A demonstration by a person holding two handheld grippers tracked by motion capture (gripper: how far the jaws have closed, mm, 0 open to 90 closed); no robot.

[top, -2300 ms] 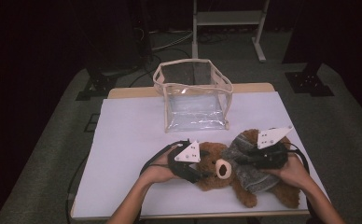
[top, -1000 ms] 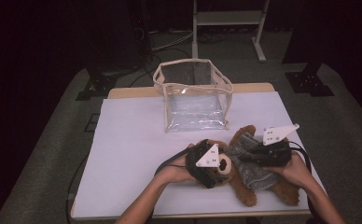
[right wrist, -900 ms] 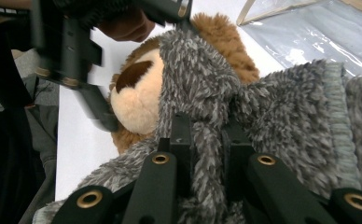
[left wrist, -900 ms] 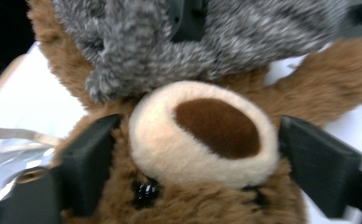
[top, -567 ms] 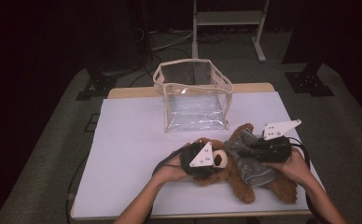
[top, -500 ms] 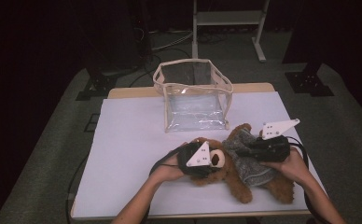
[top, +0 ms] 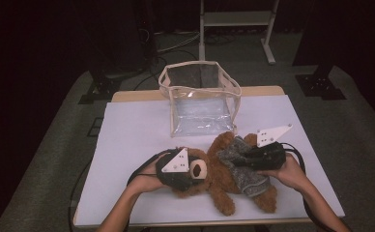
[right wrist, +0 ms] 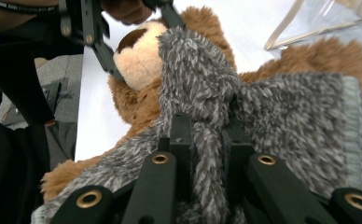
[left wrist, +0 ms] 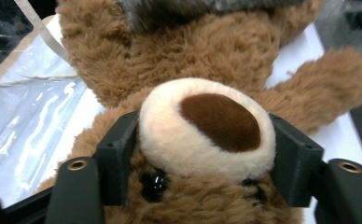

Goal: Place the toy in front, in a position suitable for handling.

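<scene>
Here the teddy bear lies on its back on the white table, toward six o'clock of the tabletop, head pointing to nine o'clock and legs toward five o'clock. The left gripper has its jaws set either side of the bear's cream muzzle; they have just been opening again after a squeeze, and the pads still touch the plush at the muzzle's sides. The right gripper, at three o'clock of the bear, is pinched narrow on a fold of the grey fuzzy sweater that wraps the bear's body. A clear plastic bag with cream trim stands open at twelve o'clock of the bear, just beside its raised paw.
</scene>
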